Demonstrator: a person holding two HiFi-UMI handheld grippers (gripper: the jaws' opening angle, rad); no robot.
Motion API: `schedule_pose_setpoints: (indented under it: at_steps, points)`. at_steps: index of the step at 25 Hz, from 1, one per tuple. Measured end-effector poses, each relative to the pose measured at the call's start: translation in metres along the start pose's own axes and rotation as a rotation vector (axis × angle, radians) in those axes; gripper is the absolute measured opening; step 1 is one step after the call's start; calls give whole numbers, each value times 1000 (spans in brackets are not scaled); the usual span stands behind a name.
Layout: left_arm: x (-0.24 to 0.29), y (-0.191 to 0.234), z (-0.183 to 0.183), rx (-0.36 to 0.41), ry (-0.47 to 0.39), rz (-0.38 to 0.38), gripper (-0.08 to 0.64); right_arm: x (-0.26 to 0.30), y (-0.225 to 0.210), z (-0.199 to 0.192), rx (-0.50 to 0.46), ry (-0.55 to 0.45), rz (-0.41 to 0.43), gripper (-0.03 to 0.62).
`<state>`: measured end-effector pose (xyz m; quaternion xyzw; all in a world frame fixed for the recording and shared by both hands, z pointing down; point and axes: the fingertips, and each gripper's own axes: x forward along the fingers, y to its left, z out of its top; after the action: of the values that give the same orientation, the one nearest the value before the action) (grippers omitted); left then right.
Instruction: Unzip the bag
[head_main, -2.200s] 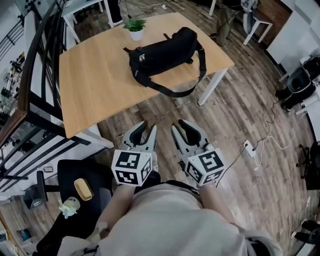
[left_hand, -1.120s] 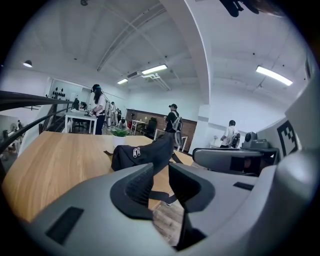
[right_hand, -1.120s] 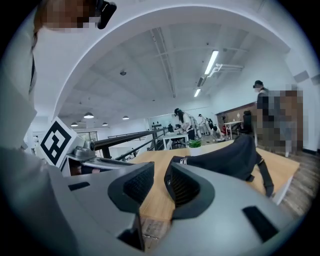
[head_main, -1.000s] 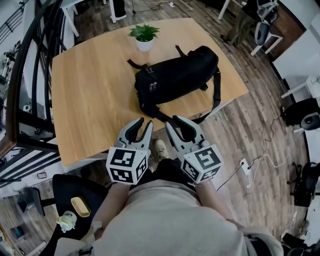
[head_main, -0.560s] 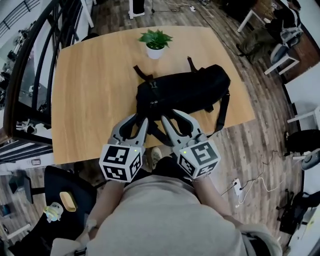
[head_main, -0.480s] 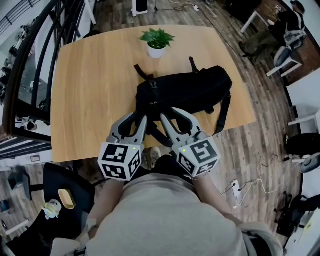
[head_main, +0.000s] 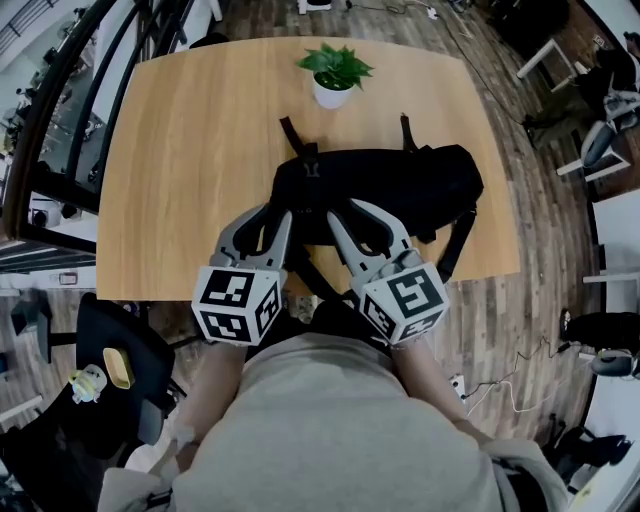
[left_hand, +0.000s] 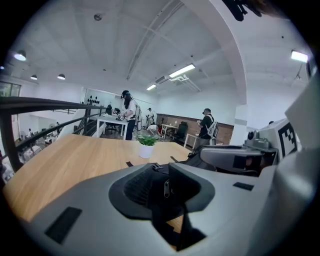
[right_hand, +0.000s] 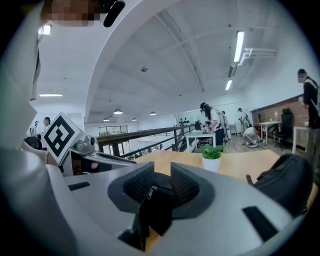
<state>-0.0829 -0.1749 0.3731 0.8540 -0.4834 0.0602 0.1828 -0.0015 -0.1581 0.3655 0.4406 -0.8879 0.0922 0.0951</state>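
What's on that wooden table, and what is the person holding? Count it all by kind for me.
Bag: 1
Potted plant: 1
Grippers (left gripper, right gripper): 2
Total: 4

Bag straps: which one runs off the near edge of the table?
The long shoulder strap at the bag's right end; the two short straps lie flat on the table, toward the plant.

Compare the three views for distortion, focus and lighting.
Head view: the wide lens bows the table edges; the light is even and the picture sharp, but the black bag loses detail. Left gripper view: heavy fisheye with dark corners; the near jaws are soft, yet the zip pull beyond them reads clearly. Right gripper view: same fisheye; the strip light is bright without flare.
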Motion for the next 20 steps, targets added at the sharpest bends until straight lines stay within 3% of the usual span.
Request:
schedule_pose_setpoints:
  at_steps: [7,12,20]
  points:
    - [2,4,-6,-19,24,22,98,8,-1,-10,11,16,32,95]
    - [1,11,-1,-6,32,11,98,12,5,-5,-46,36,46,83]
    - [1,16,-15,-11,94,-61,99,25,14,-15,-49,78,21,79]
